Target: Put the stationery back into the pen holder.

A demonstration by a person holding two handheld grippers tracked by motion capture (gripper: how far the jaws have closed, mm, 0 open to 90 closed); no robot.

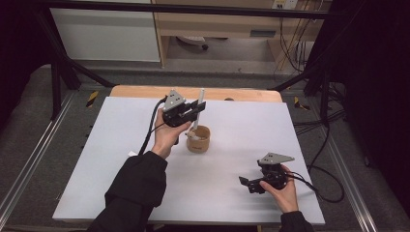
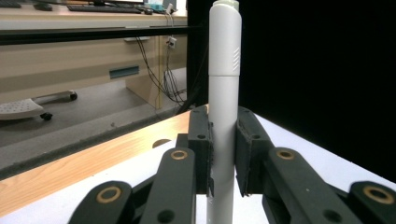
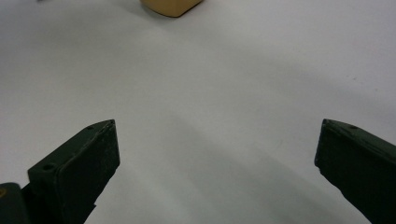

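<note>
White marker point(image 2: 224, 93) stands upright, clamped between the jaws of the left gripper point(image 1: 193, 110), its lower end reaching down into the tan cup point(image 1: 198, 139) just below that claw. Well apart, toward the person's side, the right gripper point(image 1: 251, 183) rests low over the white table point(image 1: 121, 159), jaws spread wide and holding nothing

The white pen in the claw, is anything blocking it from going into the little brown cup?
Nothing visible blocks it. The left claw holds the white pen upright right above the brown cup, whose top is open.
</note>
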